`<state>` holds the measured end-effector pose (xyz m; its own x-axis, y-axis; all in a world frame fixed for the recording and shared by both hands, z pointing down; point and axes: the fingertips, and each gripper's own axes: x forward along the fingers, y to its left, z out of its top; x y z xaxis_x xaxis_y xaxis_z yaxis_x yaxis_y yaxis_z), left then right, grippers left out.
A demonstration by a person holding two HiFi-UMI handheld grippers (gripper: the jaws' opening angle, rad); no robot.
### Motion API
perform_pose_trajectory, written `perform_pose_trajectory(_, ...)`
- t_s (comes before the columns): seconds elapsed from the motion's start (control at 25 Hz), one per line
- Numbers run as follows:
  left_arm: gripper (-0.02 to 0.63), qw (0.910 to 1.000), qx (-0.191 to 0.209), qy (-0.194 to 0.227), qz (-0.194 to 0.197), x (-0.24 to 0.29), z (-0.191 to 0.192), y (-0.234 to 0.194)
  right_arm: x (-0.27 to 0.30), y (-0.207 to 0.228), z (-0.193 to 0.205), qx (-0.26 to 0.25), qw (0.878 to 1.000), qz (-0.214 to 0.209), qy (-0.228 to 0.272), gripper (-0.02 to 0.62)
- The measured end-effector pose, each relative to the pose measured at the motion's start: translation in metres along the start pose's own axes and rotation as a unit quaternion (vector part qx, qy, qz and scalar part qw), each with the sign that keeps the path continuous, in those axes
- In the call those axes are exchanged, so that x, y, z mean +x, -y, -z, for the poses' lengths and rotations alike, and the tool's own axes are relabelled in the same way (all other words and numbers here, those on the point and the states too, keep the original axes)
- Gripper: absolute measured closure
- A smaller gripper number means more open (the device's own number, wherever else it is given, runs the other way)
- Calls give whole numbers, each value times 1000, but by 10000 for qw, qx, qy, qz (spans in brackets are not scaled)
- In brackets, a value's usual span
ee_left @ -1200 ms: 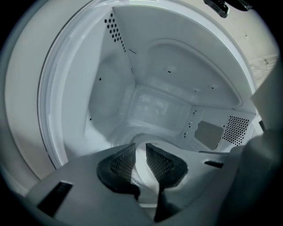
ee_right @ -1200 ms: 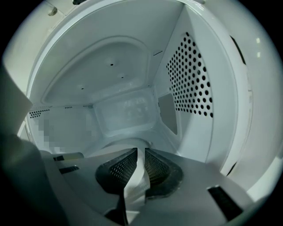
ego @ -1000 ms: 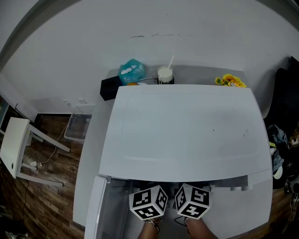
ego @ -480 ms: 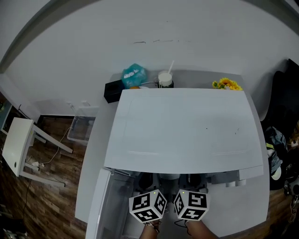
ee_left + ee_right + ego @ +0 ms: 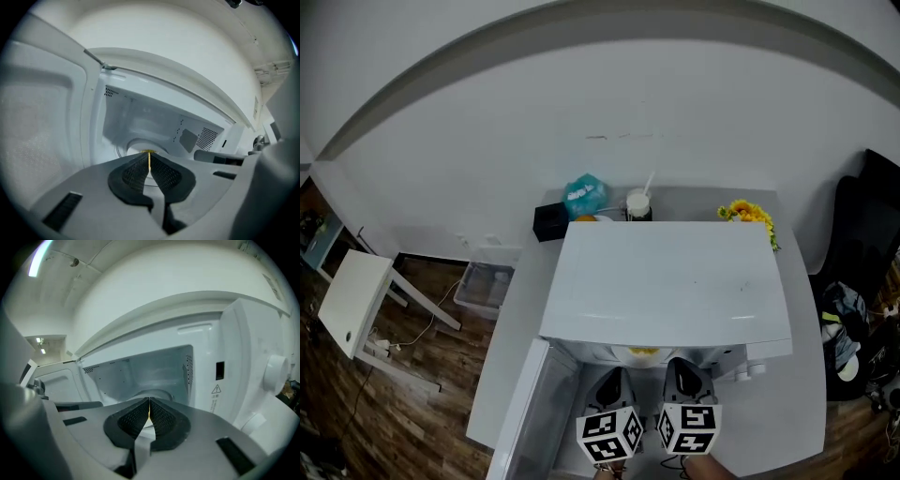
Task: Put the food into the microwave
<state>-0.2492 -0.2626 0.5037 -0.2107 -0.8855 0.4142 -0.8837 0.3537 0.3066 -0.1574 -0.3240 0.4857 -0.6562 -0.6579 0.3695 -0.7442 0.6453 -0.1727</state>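
The white microwave [image 5: 666,281] stands with its door [image 5: 525,403] swung open to the left. Yellow food [image 5: 644,352] lies inside, just behind the front opening, on the round glass plate [image 5: 133,145]. My left gripper [image 5: 616,377] and right gripper [image 5: 682,370] hover side by side in front of the opening, outside the cavity. The left gripper [image 5: 149,153] has just been closing and is now shut with nothing between its pads. The right gripper [image 5: 149,400] is shut and empty too. Only a thin yellow sliver of food shows behind each pair of tips.
Behind the microwave sit a blue bag [image 5: 584,196], a cup with a straw [image 5: 638,203], a black box [image 5: 550,221] and yellow flowers [image 5: 748,214]. The control panel's knobs [image 5: 276,371] are to the right of the cavity. A white side table [image 5: 356,305] stands on the floor at left.
Both grippers have drawn back out of the microwave's mouth toward the view's bottom edge. The head view has pulled back, and the yellow food now shows inside the cavity.
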Motion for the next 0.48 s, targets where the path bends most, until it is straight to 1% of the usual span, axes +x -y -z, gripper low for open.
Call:
perform_pose_trajectory(0.24,601,9996,256,-43,101,-39,-4,25,-41,-5,-5,-209,9994,-256,-71,575)
perform_pose_trajectory(0.48,603,9985,470,-227,140,-83,10,45,-88,-3,1,-278,9984,-436,-218,578)
